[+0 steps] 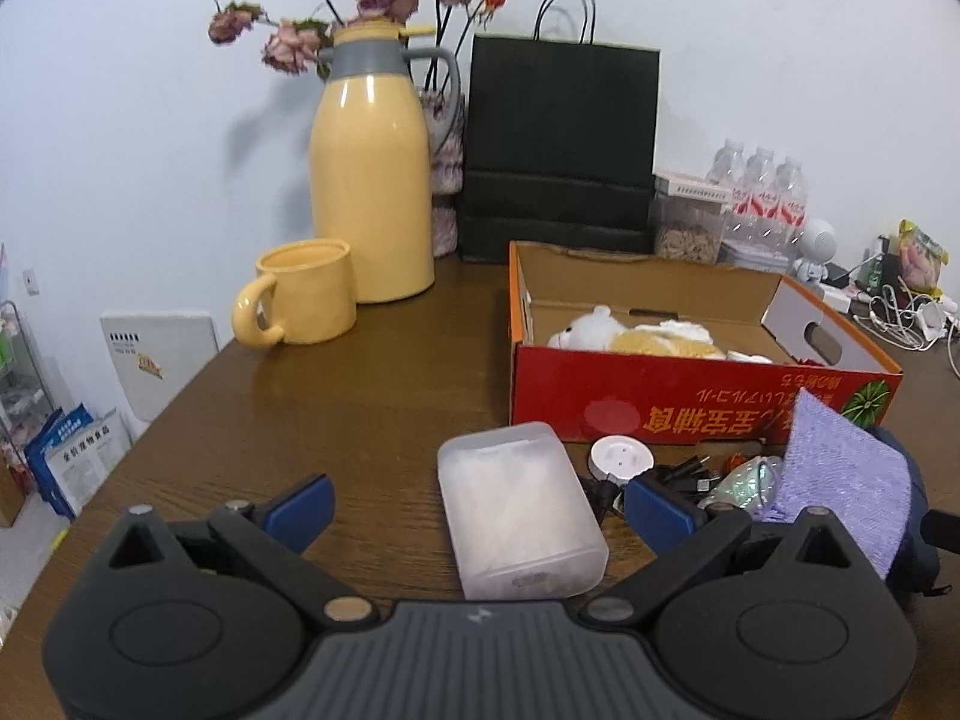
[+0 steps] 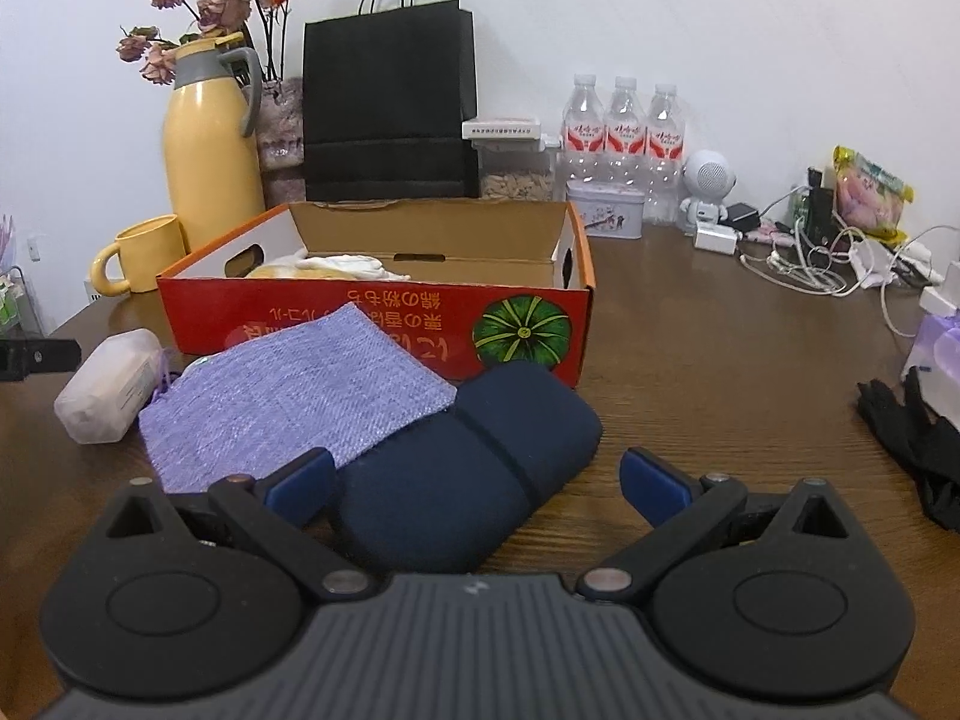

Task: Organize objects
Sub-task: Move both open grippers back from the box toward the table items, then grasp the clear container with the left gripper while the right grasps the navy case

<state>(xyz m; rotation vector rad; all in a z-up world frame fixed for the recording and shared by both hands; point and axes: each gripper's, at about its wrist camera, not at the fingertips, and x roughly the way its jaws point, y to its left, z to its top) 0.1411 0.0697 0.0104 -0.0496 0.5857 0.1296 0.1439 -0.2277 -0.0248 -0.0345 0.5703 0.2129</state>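
Note:
A red cardboard box (image 1: 660,402) (image 2: 384,324) stands open on the brown table, with a white and tan plush toy (image 1: 636,336) inside. In front of it lie a translucent plastic case (image 1: 516,516) (image 2: 108,384), a purple cloth (image 2: 288,396) (image 1: 840,474), a dark blue pouch (image 2: 468,468), a white round disc (image 1: 621,459) and some small black plugs (image 1: 690,474). My left gripper (image 1: 480,507) is open around the plastic case. My right gripper (image 2: 480,480) is open around the near end of the blue pouch.
A yellow thermos jug (image 1: 372,180), yellow mug (image 1: 300,294), dried flowers, a black paper bag (image 1: 558,150) and water bottles (image 2: 624,138) stand at the back. Cables and chargers (image 2: 828,264) lie far right; a black glove (image 2: 918,438) at the right edge.

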